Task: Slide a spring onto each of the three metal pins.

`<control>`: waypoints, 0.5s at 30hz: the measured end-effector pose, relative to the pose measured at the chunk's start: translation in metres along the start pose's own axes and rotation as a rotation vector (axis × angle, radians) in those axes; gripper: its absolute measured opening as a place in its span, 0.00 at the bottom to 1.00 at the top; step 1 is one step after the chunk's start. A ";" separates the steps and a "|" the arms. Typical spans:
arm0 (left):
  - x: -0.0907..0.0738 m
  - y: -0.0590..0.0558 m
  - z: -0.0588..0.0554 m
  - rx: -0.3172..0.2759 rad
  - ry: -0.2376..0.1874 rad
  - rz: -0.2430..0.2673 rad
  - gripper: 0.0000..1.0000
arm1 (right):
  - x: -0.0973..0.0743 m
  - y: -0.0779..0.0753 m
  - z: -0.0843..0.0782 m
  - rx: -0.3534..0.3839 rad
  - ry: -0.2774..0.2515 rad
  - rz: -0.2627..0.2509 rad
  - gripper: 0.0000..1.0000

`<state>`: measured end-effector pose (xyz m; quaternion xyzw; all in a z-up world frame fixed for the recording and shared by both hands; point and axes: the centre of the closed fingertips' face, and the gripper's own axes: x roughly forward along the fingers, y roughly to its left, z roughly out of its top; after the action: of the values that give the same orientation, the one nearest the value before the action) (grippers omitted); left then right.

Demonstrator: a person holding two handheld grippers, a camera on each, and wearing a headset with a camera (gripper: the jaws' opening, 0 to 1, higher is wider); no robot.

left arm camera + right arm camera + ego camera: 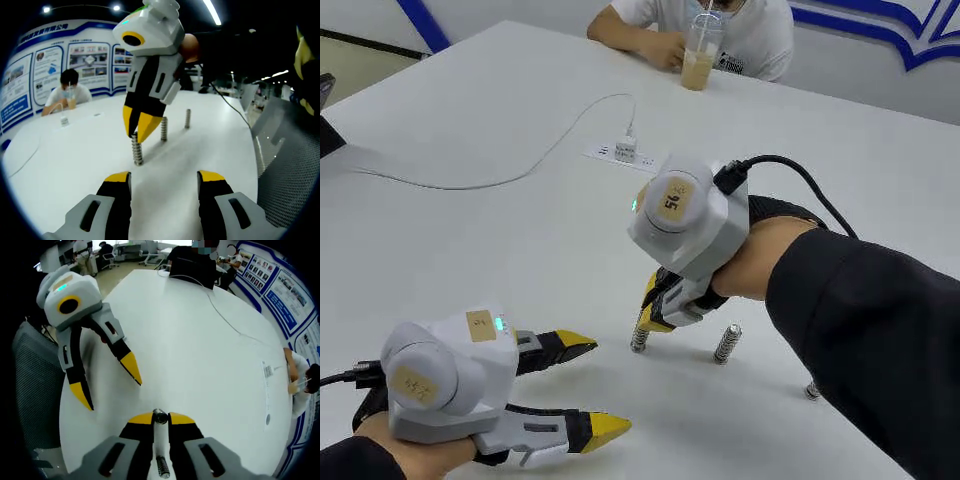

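Right gripper (648, 320) pinches the top of a spring (136, 150) on the leftmost pin (159, 415), low and centre in the head view.

Its yellow tips are drawn nearly together around the pin's head, and coils show beneath them down to the white table (520, 230). The left gripper (598, 386) hovers at the lower left with its jaws spread wide and nothing between them. To the right, the second pin (727, 343) carries a spring. The third pin (812, 389), half hidden by the sleeve, seems to carry one too, so this looks like the last spring being seated. Next the tips should probably press straight down along the pin until the coil sits at its base, then open and lift straight up without tipping the pin.
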<state>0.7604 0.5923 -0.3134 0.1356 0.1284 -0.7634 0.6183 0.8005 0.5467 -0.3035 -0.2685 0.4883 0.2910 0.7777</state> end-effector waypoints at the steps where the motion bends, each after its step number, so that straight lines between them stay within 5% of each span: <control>1: 0.000 0.000 0.000 0.000 0.000 0.000 0.54 | 0.001 0.000 -0.001 0.002 0.001 0.001 0.12; 15: 0.000 0.001 -0.003 -0.007 0.002 0.003 0.54 | 0.007 0.000 -0.002 0.023 -0.008 0.013 0.12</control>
<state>0.7618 0.5927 -0.3162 0.1344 0.1317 -0.7619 0.6197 0.8020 0.5467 -0.3105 -0.2553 0.4904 0.2917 0.7806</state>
